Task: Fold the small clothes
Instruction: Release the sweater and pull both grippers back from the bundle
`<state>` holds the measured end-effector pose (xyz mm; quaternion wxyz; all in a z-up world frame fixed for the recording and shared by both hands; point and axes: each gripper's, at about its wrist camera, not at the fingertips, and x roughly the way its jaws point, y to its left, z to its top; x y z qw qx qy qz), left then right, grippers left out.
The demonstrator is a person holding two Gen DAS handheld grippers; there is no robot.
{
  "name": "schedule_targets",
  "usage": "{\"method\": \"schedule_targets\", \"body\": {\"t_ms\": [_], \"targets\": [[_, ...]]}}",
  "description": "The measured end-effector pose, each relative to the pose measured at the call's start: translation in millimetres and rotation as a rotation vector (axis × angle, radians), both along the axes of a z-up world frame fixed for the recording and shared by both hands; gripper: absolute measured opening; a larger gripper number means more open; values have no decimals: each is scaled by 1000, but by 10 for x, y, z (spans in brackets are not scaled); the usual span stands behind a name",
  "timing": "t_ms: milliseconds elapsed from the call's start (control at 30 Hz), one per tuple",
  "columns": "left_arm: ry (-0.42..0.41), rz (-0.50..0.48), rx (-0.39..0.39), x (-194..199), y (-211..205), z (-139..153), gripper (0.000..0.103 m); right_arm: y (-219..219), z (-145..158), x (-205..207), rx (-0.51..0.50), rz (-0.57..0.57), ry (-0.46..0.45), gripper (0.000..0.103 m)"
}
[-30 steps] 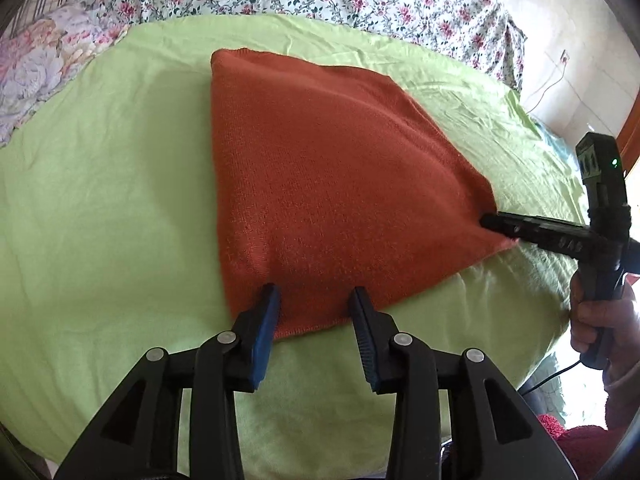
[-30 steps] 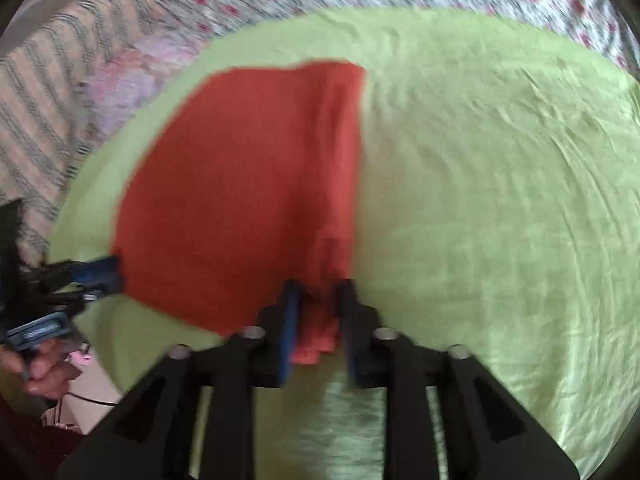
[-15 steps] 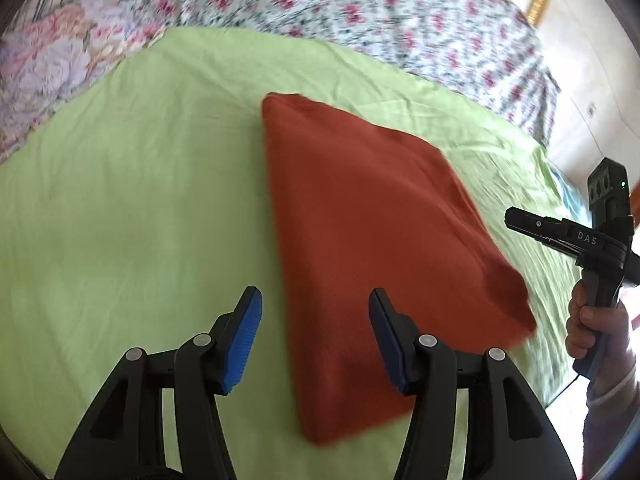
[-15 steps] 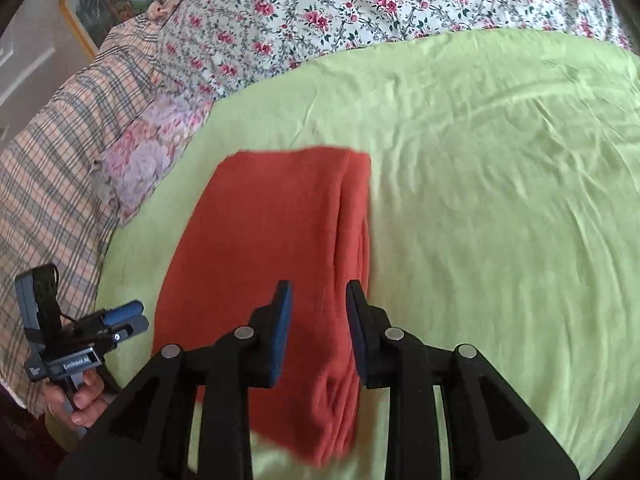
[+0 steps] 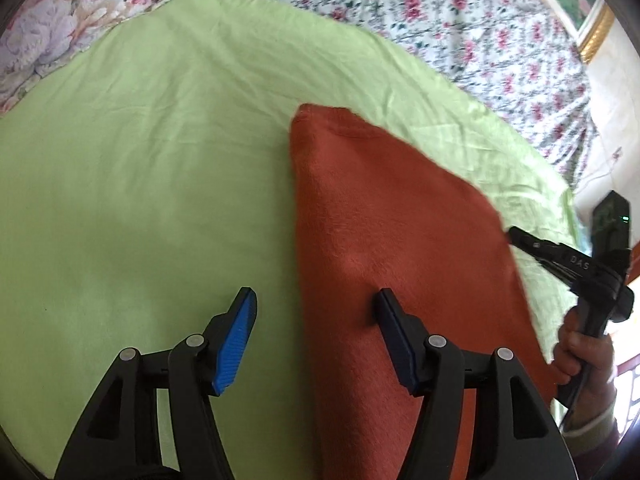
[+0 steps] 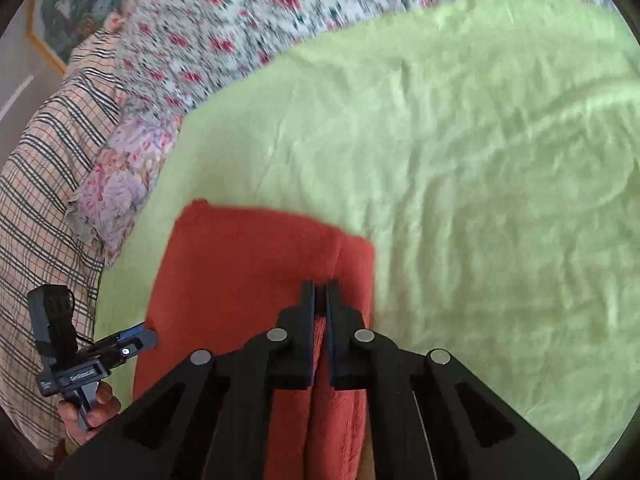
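Observation:
A rust-orange knitted garment (image 5: pixel 400 240) lies folded flat on the green sheet (image 5: pixel 140 160). My left gripper (image 5: pixel 316 294) hovers over the garment's left edge. Its jaws are opening, one blue pad (image 5: pixel 236 344) over the sheet and the other over the cloth, pressing on nothing. In the right wrist view the same garment (image 6: pixel 240 260) sits below my right gripper (image 6: pixel 320 284), which is shut with only a thin dark slit between its fingers and no cloth pinched. From the left wrist view, the right gripper (image 5: pixel 514 234) points at the garment's right edge. The left gripper (image 6: pixel 148 336) shows by the cloth's left edge.
A floral bedspread (image 5: pixel 440 12) and a flowered pillow (image 5: pixel 40 28) border the sheet at the back. A plaid blanket (image 6: pixel 40 180) lies at the left. A gilt picture frame (image 5: pixel 592 36) hangs on the wall. A hand (image 5: pixel 580 356) holds the right gripper.
The right gripper let go of the garment's corner, pulled back and closed empty. The left gripper drew off the near hem and its jaws spread wider. The garment now lies folded.

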<state>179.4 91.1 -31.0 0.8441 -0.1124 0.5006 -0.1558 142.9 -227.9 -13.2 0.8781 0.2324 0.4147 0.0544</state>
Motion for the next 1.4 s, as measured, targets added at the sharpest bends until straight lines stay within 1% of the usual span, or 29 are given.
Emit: {"method": "schedule_targets", "body": {"t_ms": [33,67,100,133,167,233,300,367,433,467,533,600,633,667,733,800,833,867,1000,1033,1100,1133,1167,1267,1400], "targets": [[6,5,2,19,-2,-34,63,-30,6,0,-32,-24,-3,0],[5,10,1,11,-6,-49,64,-58,-28,18,-65,-43,15,0],[0,12,4,8,-11,-44,64,-101,-116,43,-54,-45,45,0],[-8,12,23,2,-32,-27,64,-139,-221,52,-15,-46,74,0],[-13,13,34,-11,-49,-15,64,-160,-271,49,-3,-45,83,0],[-17,18,44,-35,-67,17,64,-186,-328,12,-20,-66,102,1],[-20,18,45,-68,-71,37,64,-254,-273,-89,34,-98,72,1],[-21,19,50,-96,-82,34,64,-245,-95,-225,46,-108,1,1],[-24,19,54,-101,-100,27,64,-126,93,-308,37,-61,-69,1],[-26,20,57,-104,-99,22,64,-53,125,-298,25,-32,-71,1],[-25,24,60,-98,-95,2,65,85,58,-189,-33,14,-7,1],[-23,29,73,-84,-82,-30,71,135,-167,-58,-55,31,77,0],[-20,32,74,-82,-70,-35,71,122,-257,-19,-48,29,88,0],[-16,36,69,-90,-46,-26,71,91,-287,-8,-39,21,73,0],[-16,41,71,-136,-21,10,71,43,-241,-28,-13,-1,72,0],[-24,36,85,-222,-8,51,71,54,-148,-116,-36,-13,55,1],[-26,34,90,-277,-2,71,71,67,-112,-174,-47,-15,57,3],[-30,32,91,-340,8,92,70,75,-82,-231,-45,-13,56,4],[-46,22,107,-649,32,161,70,220,80,-478,-50,13,23,4],[-49,19,111,-730,39,176,70,255,118,-548,-47,21,17,7],[-59,12,122,-899,49,201,70,343,173,-720,-41,39,5,24],[-63,7,127,-989,48,213,70,387,195,-789,-43,45,1,40],[-66,4,133,-1064,44,220,70,441,221,-878,-45,57,-8,44],[-76,-11,156,-1318,64,233,73,610,282,-1121,-59,89,-30,44],[-71,-26,187,-1621,65,186,79,771,275,-1492,-98,103,-44,45]]}}
